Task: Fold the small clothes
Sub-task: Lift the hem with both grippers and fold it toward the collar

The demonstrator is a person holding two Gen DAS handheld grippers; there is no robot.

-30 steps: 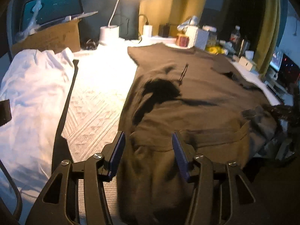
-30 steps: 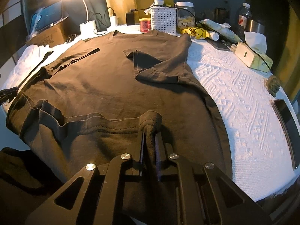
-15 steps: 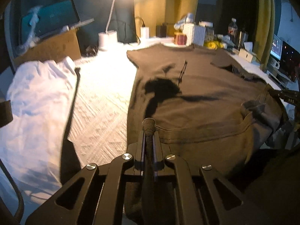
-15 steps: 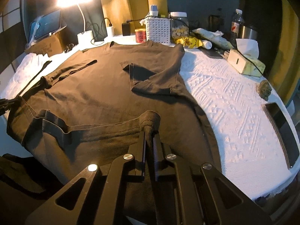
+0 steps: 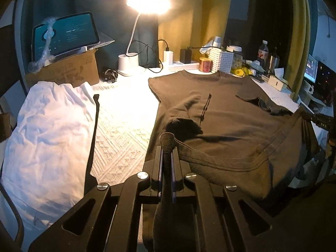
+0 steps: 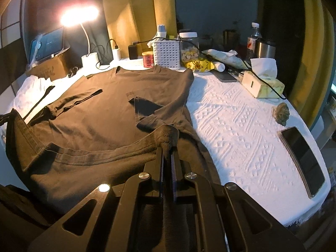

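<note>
A dark brown T-shirt lies spread on the white textured cloth, neck towards the far clutter, both sleeves folded inward. My left gripper is shut on the shirt's bottom hem at its left corner and holds it lifted. My right gripper is shut on the hem at the right corner of the shirt, also raised. The hem hangs stretched between the two grippers above the table's near edge. The right gripper's tip shows at the right edge of the left wrist view.
A white garment lies heaped at the left. A lit desk lamp, a tablet on a cardboard box, a white basket, jars, bottles and a tissue box line the far side. A phone lies at the right edge.
My left gripper has closed on the hem's left corner, having been open around it. Both grippers have since lifted the hem, and it now hangs taut between them.
</note>
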